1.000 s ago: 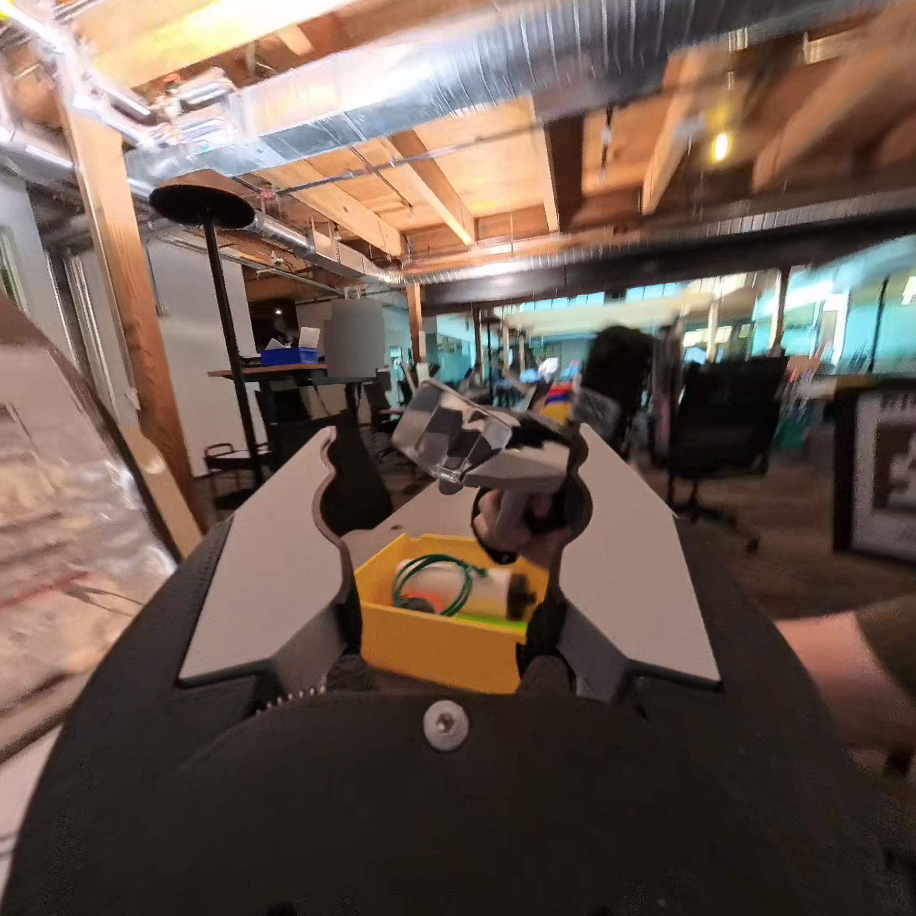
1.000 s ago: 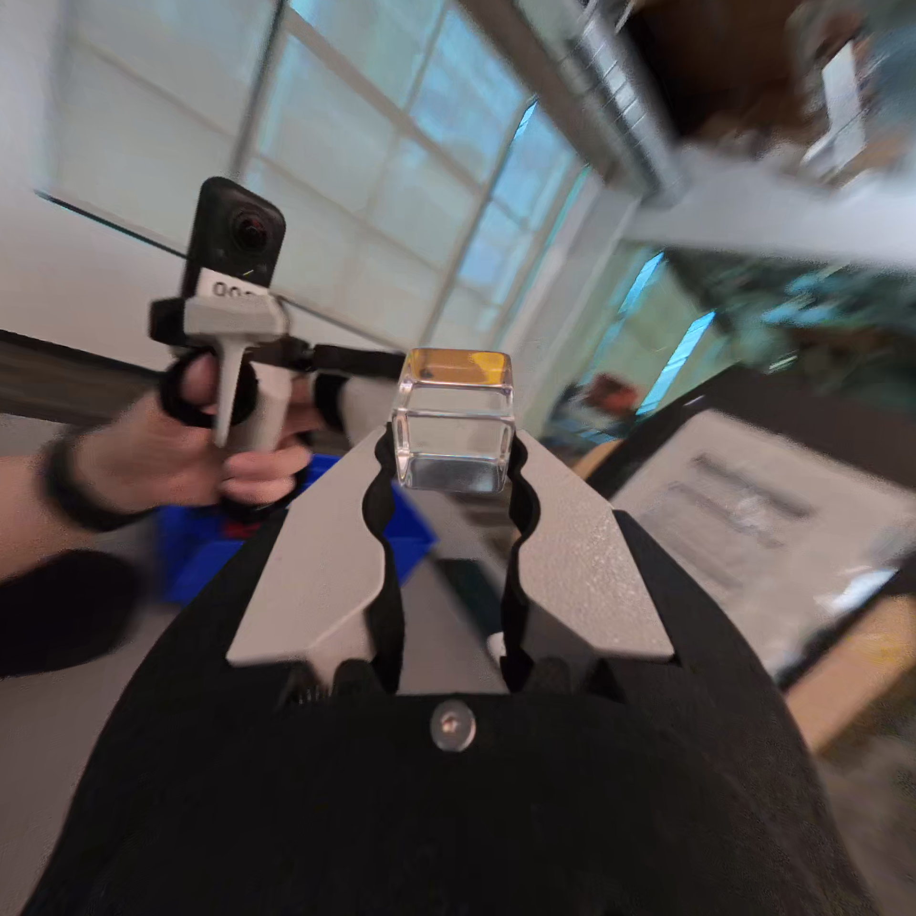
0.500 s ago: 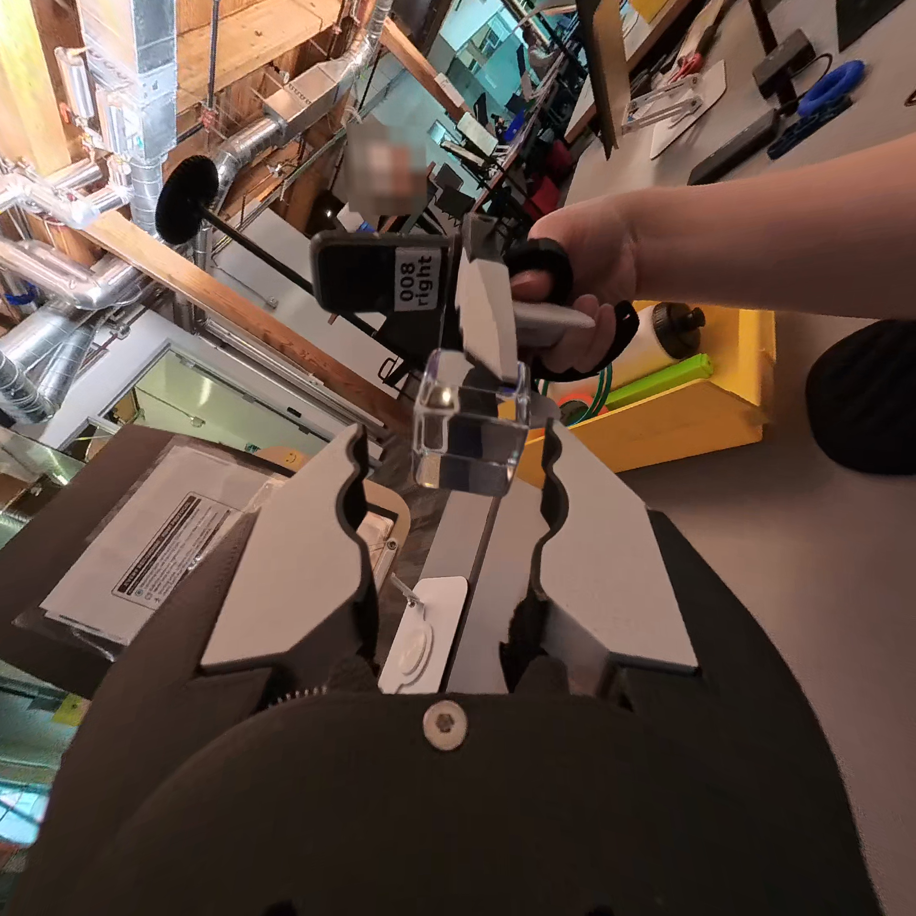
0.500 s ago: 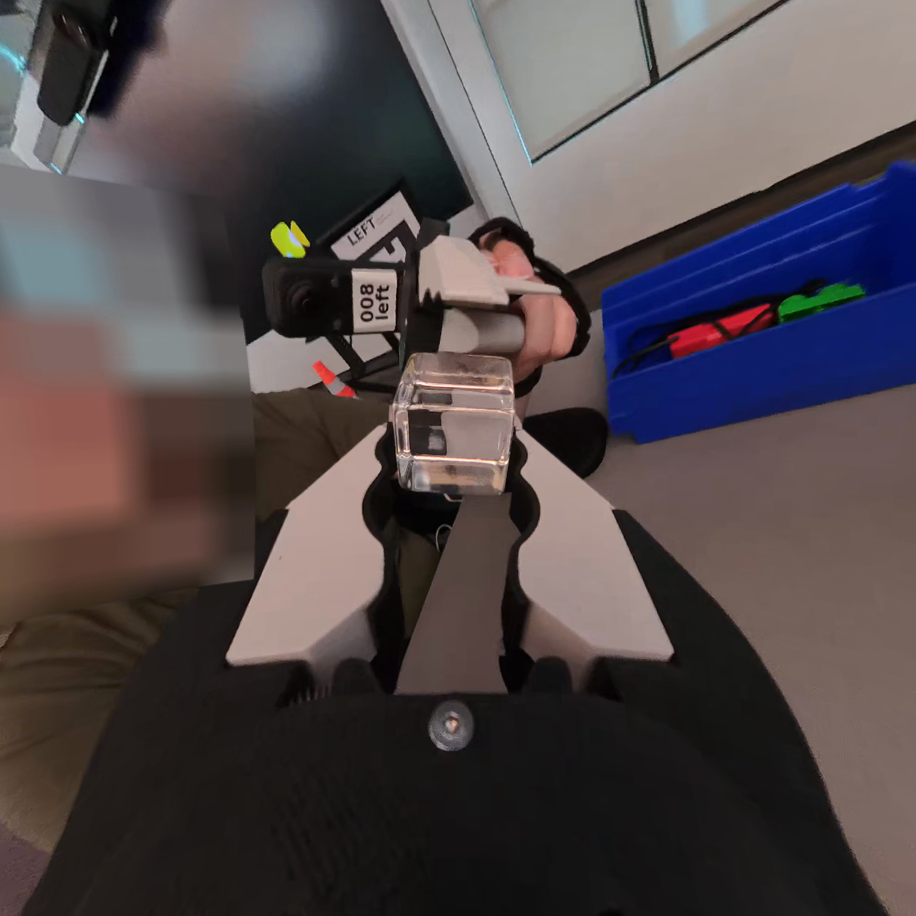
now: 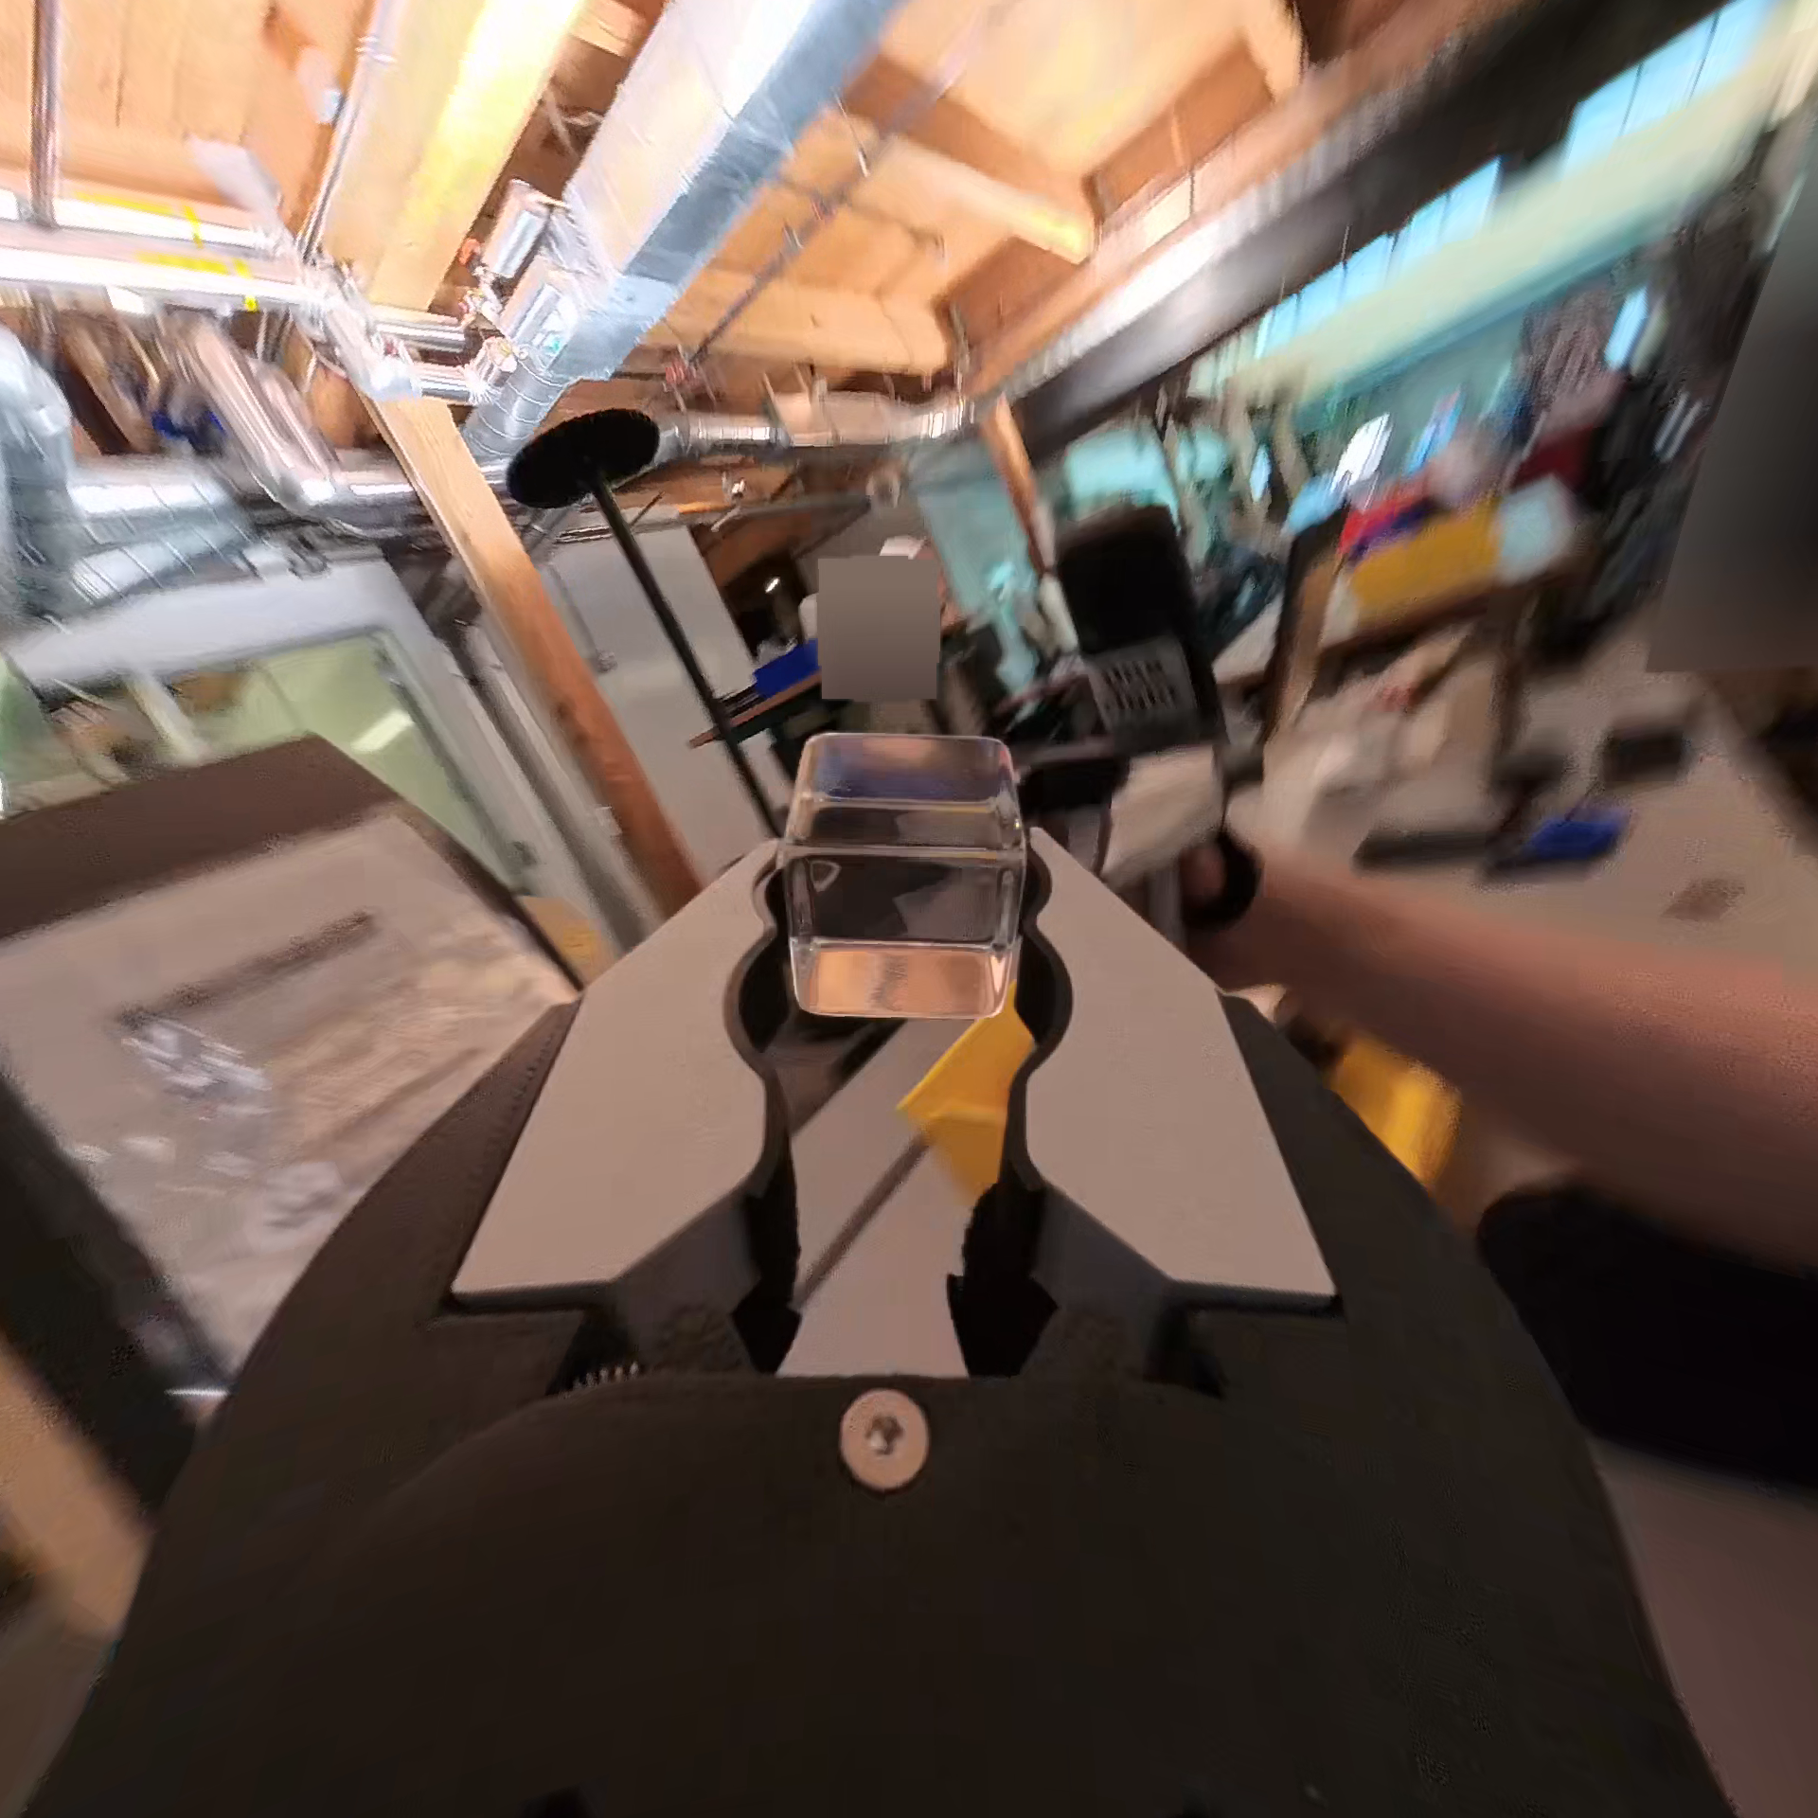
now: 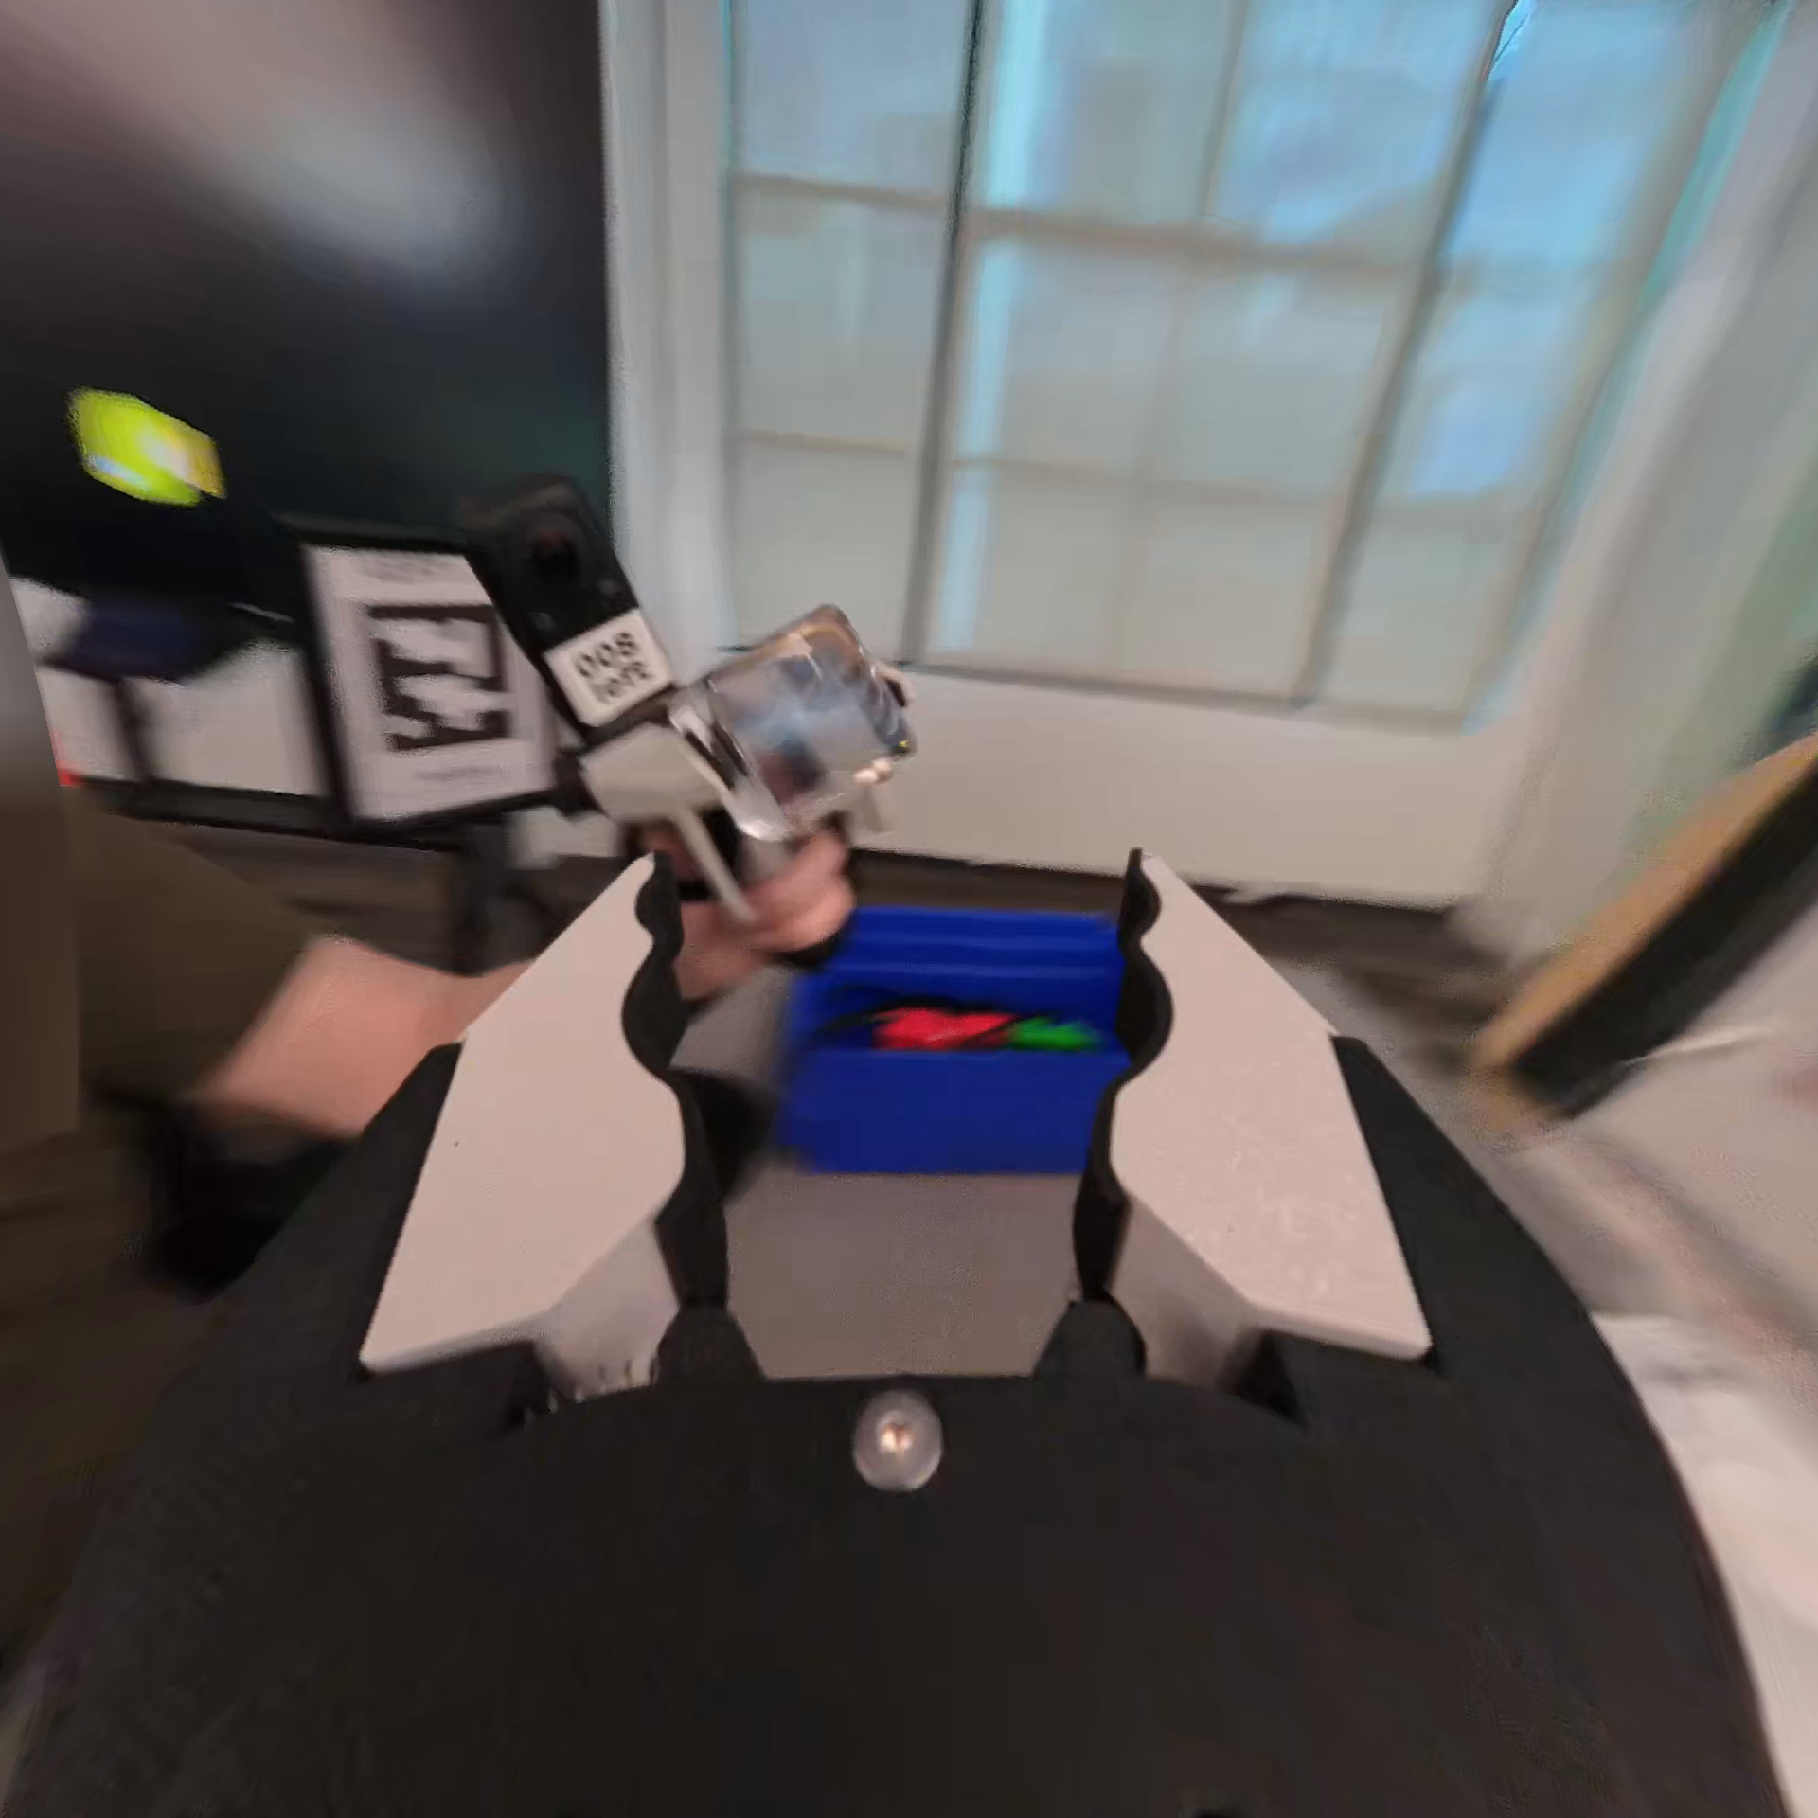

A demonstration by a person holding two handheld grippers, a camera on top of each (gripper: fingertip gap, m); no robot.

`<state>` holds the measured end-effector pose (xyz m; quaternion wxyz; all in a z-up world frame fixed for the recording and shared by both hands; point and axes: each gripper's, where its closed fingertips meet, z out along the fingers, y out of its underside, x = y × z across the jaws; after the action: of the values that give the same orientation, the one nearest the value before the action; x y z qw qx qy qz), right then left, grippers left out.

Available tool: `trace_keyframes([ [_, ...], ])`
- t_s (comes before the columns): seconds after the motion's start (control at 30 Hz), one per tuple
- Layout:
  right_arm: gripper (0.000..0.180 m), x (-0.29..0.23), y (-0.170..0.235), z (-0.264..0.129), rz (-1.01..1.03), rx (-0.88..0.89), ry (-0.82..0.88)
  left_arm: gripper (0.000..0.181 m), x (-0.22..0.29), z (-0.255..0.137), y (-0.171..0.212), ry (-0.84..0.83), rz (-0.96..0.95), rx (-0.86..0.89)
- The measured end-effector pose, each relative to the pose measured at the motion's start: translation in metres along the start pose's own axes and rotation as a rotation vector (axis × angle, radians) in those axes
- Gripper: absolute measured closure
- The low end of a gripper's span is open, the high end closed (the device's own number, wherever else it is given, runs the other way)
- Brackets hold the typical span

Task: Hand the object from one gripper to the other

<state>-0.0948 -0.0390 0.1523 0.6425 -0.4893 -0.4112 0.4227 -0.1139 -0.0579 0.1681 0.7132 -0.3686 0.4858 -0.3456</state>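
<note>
A clear glass-like cube (image 5: pixel 900 885) sits clamped between the tips of my left gripper (image 5: pixel 900 890), held up in the air. In the right wrist view the same cube (image 6: pixel 802 733) shows at the tip of the left gripper, which a hand holds to the upper left. My right gripper (image 6: pixel 890 910) is open and empty, its fingers spread wide, below and to the right of the cube and apart from it. A forearm (image 5: pixel 1476 1003) crosses the right side of the left wrist view.
A blue bin (image 6: pixel 949 1092) with red and green items stands on the grey table beyond my right gripper. A yellow bin (image 5: pixel 969 1102) shows between my left fingers. A black framed board (image 5: pixel 246 984) stands at left. Windows and a white wall lie behind.
The cube passed from my right gripper to my left gripper. My left gripper closed on it, my right gripper opened and drew back. Both views have swung.
</note>
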Motion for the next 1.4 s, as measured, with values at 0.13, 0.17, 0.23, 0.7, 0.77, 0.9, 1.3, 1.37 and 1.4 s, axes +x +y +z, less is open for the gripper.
trace_keyframes([
  [0.13,0.09,0.007,-0.027,0.001,-0.546,0.069,0.324,0.139,-0.016,-0.011,-0.025,0.139,-0.584,0.174],
  [0.17,0.09,0.003,-0.031,0.004,-0.641,0.07,0.373,0.139,-0.02,-0.014,-0.03,0.176,-0.715,0.232],
  [0.23,0.09,-0.006,-0.038,0.013,-0.778,0.081,0.459,0.139,-0.03,-0.022,-0.039,0.223,-0.937,0.396],
  [0.7,0.133,-0.016,-0.025,0.045,-1.06,-0.046,0.719,0.139,0.0,0.005,-0.018,0.345,-1.2,0.396],
  [0.77,0.136,-0.016,-0.025,0.044,-1.059,-0.051,0.711,0.138,0.002,0.006,-0.019,0.367,-1.202,0.387],
  [0.9,0.137,-0.01,-0.032,0.033,-0.954,-0.041,0.703,0.105,-0.003,0.006,-0.021,0.289,-0.979,0.346],
  [1.3,0.137,0.03,-0.029,-0.004,-1.106,-0.361,0.828,0.105,-0.026,-0.011,-0.016,-0.23,0.126,-0.058],
  [1.37,0.137,0.03,-0.025,0.001,-1.209,-0.425,0.871,0.104,-0.017,-0.003,-0.01,-0.222,0.098,-0.097],
  [1.4,0.136,0.029,-0.023,0.005,-1.257,-0.45,0.881,0.105,-0.015,0.0,-0.005,-0.23,0.101,-0.117],
])
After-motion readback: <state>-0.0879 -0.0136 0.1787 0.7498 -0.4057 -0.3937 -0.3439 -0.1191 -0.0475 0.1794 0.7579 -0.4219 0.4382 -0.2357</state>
